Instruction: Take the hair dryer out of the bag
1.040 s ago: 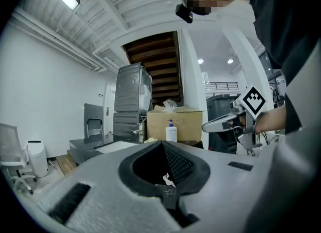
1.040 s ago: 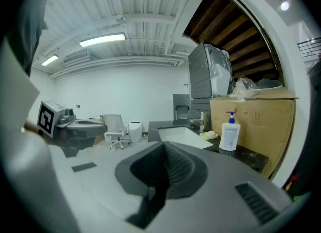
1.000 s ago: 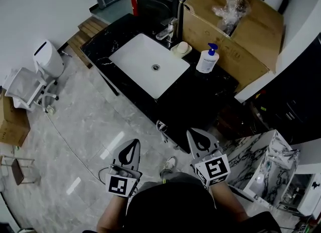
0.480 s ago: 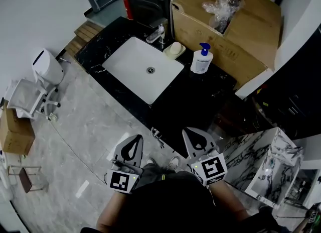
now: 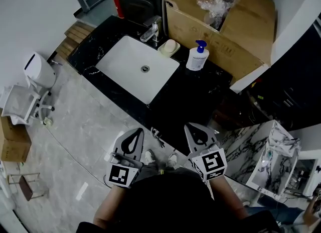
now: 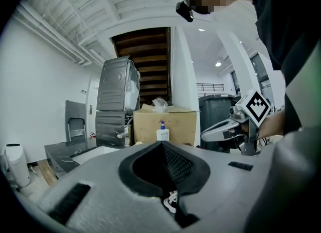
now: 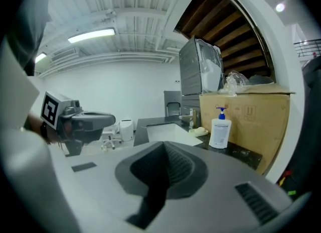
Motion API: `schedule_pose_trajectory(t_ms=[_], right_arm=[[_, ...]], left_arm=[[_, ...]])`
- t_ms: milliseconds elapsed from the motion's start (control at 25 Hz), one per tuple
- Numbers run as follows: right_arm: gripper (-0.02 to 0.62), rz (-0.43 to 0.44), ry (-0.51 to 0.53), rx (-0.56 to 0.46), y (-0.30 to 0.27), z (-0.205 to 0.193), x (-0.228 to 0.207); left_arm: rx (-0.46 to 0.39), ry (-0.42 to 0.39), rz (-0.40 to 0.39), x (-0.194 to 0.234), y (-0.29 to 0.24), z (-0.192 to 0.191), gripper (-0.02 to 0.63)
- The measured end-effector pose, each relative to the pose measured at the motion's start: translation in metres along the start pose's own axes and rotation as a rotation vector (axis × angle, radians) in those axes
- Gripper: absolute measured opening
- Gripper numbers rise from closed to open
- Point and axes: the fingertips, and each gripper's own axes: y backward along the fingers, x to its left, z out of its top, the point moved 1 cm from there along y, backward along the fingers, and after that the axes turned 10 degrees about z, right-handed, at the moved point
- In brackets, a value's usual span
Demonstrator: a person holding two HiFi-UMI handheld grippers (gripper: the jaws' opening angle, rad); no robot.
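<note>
Down low, the left gripper hovers before the black counter, fingers closed on nothing. The right gripper beside it is likewise closed and empty. Beyond the sink and pump bottle, a crumpled clear bag lies in the open cardboard box. The hair dryer cannot be made out.
</note>
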Motion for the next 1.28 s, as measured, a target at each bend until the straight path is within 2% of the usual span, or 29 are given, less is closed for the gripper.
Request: schedule_pose_trajectory(t_ms=[160, 280, 560, 720, 880, 1040, 1280], right_arm=[[0.014, -0.004, -0.004, 0.066, -0.006, -0.012, -0.002], [0.022, 0.024, 0.000, 0.129, -0.020, -0.029, 0.012], [0.173, 0.094, 0.042, 0.250, -0.058, -0.056, 0.045], [0.235, 0.112, 0.138, 0.369, -0.070, -0.073, 0.052], [0.249, 0.080, 0.235, 0.441, -0.075, -0.084, 0.054], [0.270, 0.062, 0.320, 0.502, -0.079, -0.096, 0.056], [0.270, 0.024, 0.433, 0.612, -0.078, -0.115, 0.045]], left_arm=[[-0.013, 0.000, -0.026, 0.007, -0.009, 0.002, 0.021], [-0.018, 0.009, -0.037, 0.015, -0.009, 0.000, 0.020], [0.007, 0.042, -0.059, 0.029, -0.002, -0.015, 0.021], [-0.027, 0.040, -0.077, 0.036, 0.000, -0.012, 0.021], [0.022, 0.078, -0.072, 0.044, 0.005, -0.025, 0.021], [0.022, 0.088, -0.083, 0.049, 0.006, -0.028, 0.021], [0.020, 0.098, -0.101, 0.051, 0.005, -0.029, 0.021]])
